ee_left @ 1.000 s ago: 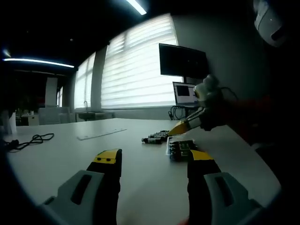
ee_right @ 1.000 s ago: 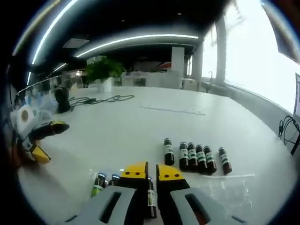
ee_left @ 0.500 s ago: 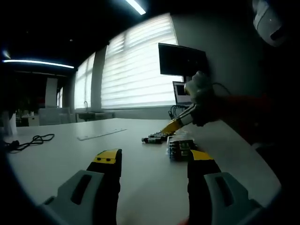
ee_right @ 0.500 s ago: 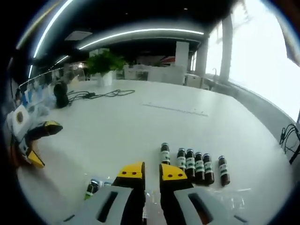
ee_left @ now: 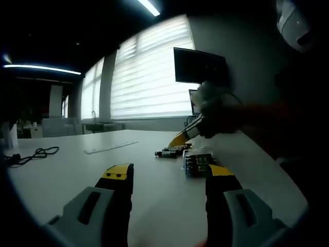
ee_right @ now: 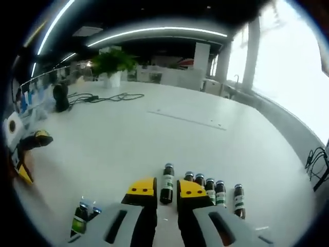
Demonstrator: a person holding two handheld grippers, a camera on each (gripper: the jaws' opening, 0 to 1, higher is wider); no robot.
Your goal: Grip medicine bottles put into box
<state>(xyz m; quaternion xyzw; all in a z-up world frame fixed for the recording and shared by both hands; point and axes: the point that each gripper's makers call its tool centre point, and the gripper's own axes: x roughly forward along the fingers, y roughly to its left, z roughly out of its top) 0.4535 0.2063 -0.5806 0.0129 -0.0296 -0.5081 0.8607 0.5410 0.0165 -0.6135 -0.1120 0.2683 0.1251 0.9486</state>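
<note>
My right hand-held gripper [ee_right: 166,190] is narrowly parted, a medicine bottle [ee_right: 166,183] lying on the counter [ee_right: 128,139] between its tips. My left hand-held gripper [ee_left: 167,175] gapes wide, holding nothing.

The table [ee_right: 118,139] is plain white under both grippers. The right gripper [ee_right: 166,189] has yellow tips on black jaws with light grey housings behind; the left gripper [ee_left: 168,177] has the same yellow, black and grey. Just ahead of the right gripper's tips, the row of medicine bottles [ee_right: 211,191] is dark brown with black caps and green-and-white labels. Beside its left jaw, two more bottles [ee_right: 83,218] show blue caps, one with a bright green label. Far ahead of it a black cable [ee_right: 105,97] lies on the white and a green plant [ee_right: 110,62] stands. Beyond the left gripper hangs a black monitor [ee_left: 200,67] against pale striped blinds [ee_left: 149,72].
</note>
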